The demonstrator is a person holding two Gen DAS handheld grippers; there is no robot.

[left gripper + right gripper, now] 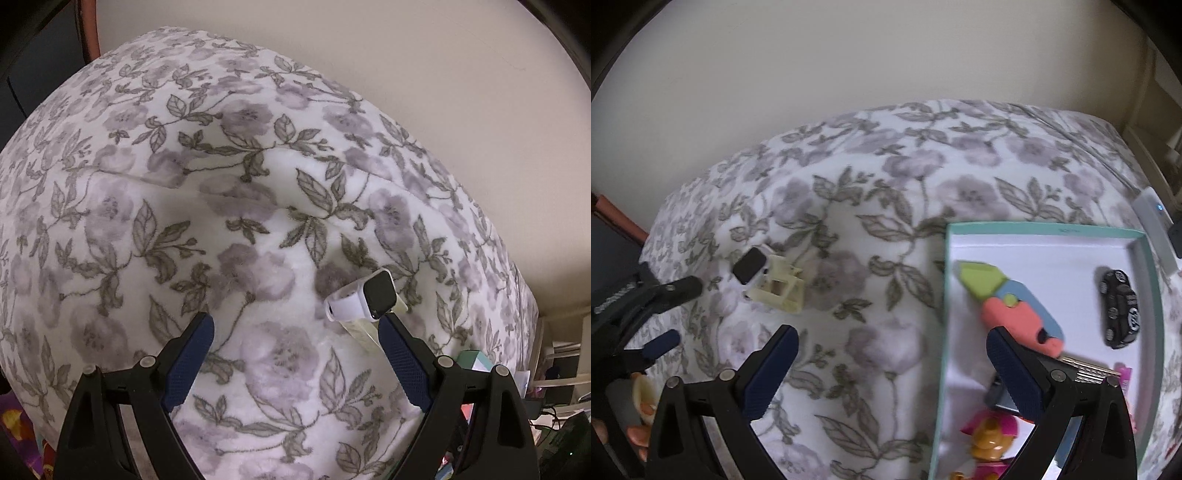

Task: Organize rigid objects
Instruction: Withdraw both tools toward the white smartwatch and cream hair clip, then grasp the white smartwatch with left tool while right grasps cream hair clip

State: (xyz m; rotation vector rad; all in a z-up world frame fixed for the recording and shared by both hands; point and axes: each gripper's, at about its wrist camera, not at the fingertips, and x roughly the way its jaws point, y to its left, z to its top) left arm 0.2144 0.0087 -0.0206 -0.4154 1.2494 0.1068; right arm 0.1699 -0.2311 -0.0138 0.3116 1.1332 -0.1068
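Rigid objects were split between 2 places: some sat in the teal-rimmed white cardboard tray [1039, 230], while a white smartwatch with a square black face [364, 299] lay out on the floral purple-and-grey fleece blanket [221, 206].

From the left wrist camera, the left gripper [297, 330] was spread wide and held nothing. The watch touched the tip of its right finger, leaning on a cream plastic hair claw clip [360, 330] partly hidden beneath it. To take the watch well, the gripper should probably shift right until the watch sits between both pads, then close across the white body and not the clip. Soft fleece may let it sink or tip.

From the right wrist camera, the right gripper [892, 334] was also released and empty, hovering over bare blanket just left of the tray. Inside the tray lay a coral, blue and lime plastic toy cutter [1008, 302], a black toy car [1119, 314] and a pink-and-orange toy figure [991, 435]. White floor remained free along the tray's far side. The blanket between watch and tray was unobstructed, though the tray's raised near wall must be cleared.
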